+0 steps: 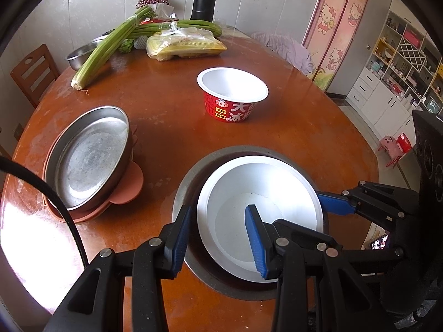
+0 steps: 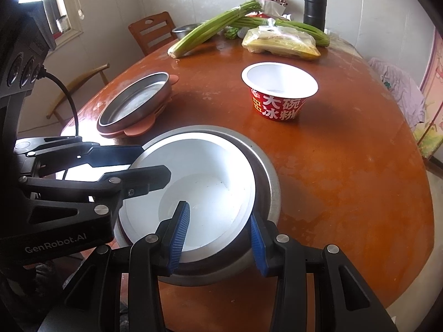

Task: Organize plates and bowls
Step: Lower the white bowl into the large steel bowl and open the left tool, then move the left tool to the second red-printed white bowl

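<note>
A white bowl (image 1: 277, 182) (image 2: 210, 160) sits nested in a larger steel bowl (image 1: 188, 182) (image 2: 265, 171) on the round wooden table. My left gripper (image 1: 220, 207) (image 2: 153, 160) straddles its left rim, one pad outside and one inside, open with a gap at the wall. My right gripper (image 2: 218, 210) straddles the right rim the same way, open; one of its blue fingers (image 1: 335, 203) shows in the left wrist view. A steel plate (image 1: 91, 160) (image 2: 133, 99) rests on pink plates (image 1: 130, 188) (image 2: 141, 130). A red paper bowl (image 1: 232, 108) (image 2: 277, 108) stands alone behind.
At the table's far side lie celery (image 1: 105, 47), a bag of yellow noodles (image 1: 185, 45), a small steel basin (image 1: 80, 55) and a black flask (image 1: 203, 0). A wooden chair (image 1: 33, 74) stands at the left. Bare tabletop (image 2: 346, 166) stretches to the right of the bowls.
</note>
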Motion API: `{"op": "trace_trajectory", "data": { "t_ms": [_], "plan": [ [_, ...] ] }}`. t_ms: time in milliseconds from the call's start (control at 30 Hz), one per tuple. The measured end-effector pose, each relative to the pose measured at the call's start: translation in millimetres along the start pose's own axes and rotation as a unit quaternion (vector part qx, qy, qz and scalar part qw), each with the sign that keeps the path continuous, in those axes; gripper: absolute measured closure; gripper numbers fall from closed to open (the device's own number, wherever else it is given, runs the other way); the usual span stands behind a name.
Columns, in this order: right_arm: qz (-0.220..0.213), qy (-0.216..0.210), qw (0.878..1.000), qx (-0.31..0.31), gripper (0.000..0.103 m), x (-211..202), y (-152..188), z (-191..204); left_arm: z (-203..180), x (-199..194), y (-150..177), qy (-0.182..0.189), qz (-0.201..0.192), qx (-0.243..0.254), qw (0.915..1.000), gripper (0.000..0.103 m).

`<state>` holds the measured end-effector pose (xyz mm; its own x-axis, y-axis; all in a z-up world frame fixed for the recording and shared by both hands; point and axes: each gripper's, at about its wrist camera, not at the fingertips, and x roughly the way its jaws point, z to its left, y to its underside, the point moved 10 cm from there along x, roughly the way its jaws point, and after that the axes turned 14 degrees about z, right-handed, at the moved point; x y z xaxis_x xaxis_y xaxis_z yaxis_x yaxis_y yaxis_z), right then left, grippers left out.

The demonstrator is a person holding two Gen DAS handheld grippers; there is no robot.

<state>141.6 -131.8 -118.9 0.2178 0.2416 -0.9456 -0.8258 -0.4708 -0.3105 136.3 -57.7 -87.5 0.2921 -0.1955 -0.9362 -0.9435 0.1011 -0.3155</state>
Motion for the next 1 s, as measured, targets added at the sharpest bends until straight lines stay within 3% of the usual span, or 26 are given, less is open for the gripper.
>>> {"op": "trace_trajectory", "data": {
  "t_ms": [1000],
  "plan": [
    [-0.034, -0.006, 0.998, 0.049, 0.059, -12.5, -12.0, -11.2, 9.9, -20.9, -24.6, -0.039, -0.038, 0.02, 0.9983, 0.063]
  ]
}}
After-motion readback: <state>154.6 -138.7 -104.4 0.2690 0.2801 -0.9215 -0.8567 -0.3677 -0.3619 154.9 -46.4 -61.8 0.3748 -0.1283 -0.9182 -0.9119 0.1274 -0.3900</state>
